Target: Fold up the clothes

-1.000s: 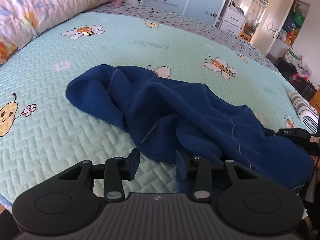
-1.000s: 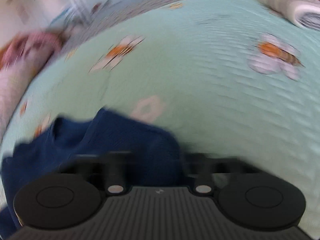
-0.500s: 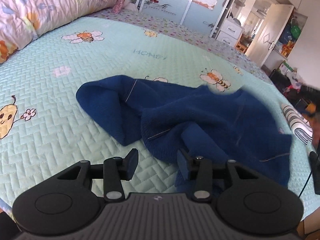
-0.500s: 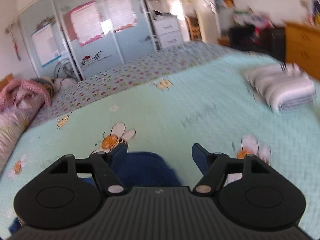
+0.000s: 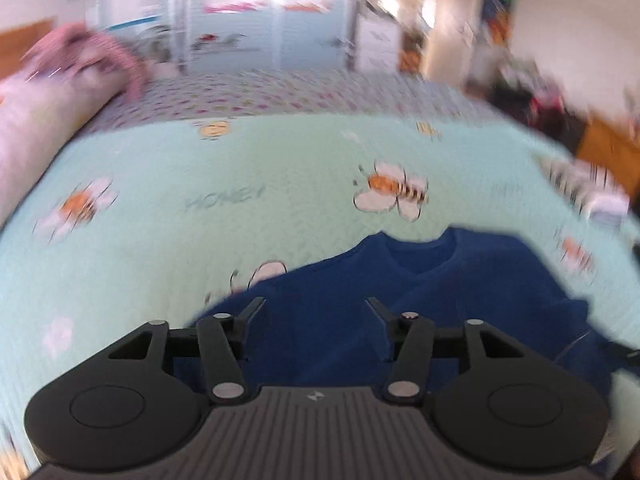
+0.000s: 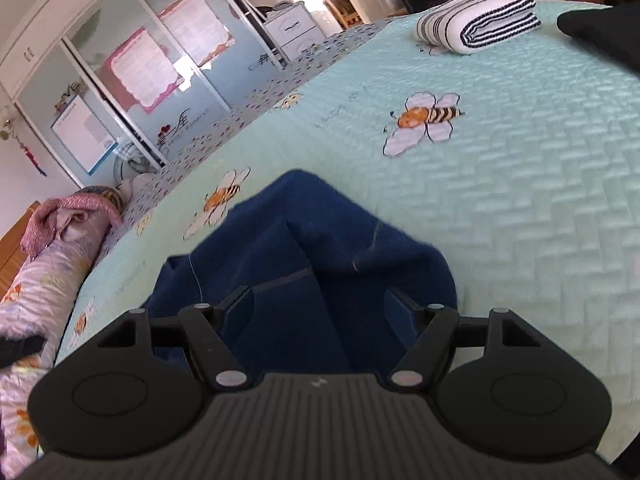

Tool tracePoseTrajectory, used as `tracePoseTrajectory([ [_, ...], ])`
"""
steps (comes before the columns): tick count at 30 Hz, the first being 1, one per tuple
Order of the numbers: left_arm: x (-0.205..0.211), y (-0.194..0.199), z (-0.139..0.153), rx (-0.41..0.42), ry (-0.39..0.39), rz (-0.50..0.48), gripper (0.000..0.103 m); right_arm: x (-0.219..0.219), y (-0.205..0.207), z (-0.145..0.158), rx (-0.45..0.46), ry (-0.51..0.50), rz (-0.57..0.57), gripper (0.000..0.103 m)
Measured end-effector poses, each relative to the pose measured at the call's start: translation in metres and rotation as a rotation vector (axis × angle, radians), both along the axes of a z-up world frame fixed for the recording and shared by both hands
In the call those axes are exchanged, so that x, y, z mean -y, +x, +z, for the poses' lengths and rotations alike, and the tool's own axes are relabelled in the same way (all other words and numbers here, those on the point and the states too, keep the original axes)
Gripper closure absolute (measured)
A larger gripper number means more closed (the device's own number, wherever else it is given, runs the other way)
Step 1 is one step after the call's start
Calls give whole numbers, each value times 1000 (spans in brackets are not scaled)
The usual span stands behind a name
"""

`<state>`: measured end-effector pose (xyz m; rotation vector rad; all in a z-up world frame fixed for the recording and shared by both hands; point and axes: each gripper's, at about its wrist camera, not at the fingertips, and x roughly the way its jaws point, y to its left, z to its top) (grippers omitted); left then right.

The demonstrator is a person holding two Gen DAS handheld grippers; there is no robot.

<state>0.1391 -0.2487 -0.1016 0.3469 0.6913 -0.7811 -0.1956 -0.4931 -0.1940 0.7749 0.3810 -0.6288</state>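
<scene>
On the mint bee-print bedspread (image 6: pixel 540 184) lies the dark blue garment (image 6: pixel 320 264), rumpled and not yet squared off. At the far left of the right wrist view a floral pillow (image 6: pixel 44 280) runs along the bed's edge with a pink knit piece (image 6: pixel 72 208) at its top. Nearer the middle, the left gripper (image 5: pixel 316 306) hovers over the blue cloth in a badly smeared picture; its jaws are opening, and blue fabric shows between the fingers, though no pad presses on it. The right gripper (image 6: pixel 320 300) also stands with jaws spread wide over a raised hump of the garment, the cloth lying in the gap, loose. Farther right, a folded striped towel (image 6: pixel 480 20) sits well apart near the bed's far corner.

Judging from this, the step in hand is laying the garment out flat. In the left wrist view a V-shaped neckline faces away, so the body seems partly spread. The next move likely calls for each gripper to find a distinct edge, a hem or a shoulder, close on a single layer, then draw the cloth smooth.
</scene>
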Motion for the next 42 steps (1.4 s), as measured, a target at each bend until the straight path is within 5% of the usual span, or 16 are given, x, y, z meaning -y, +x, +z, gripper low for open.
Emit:
tracePoseTrajectory([
  [4,48,40,-37,87,238,-107,44,-7,2,-15,-30,-40,10,30],
  [8,65,73,-76,43,360,-136,44,-6,2,-25,-44,-47,22,30],
  [13,61,105,-98,-95,272,-91,44,-4,2,-30,-36,-42,18,29],
  [15,56,112,-97,-147,195,-71,60,-4,2,-32,-34,-43,16,28],
  [17,56,109,-97,-134,171,-74,85,-7,4,-32,-43,-59,15,27],
  [22,60,94,-88,-43,172,-94,95,-7,6,-32,-51,-75,20,26],
  [29,62,127,-28,165,100,4,95,-5,5,-31,-47,-76,17,26],
  [34,79,160,-9,271,185,128,95,-1,5,-30,-41,-69,8,26],
  [36,78,167,-22,218,237,165,95,-2,5,-29,-39,-70,3,26],
  [42,39,97,-38,74,128,57,70,3,-3,-28,-21,-47,-38,26],
])
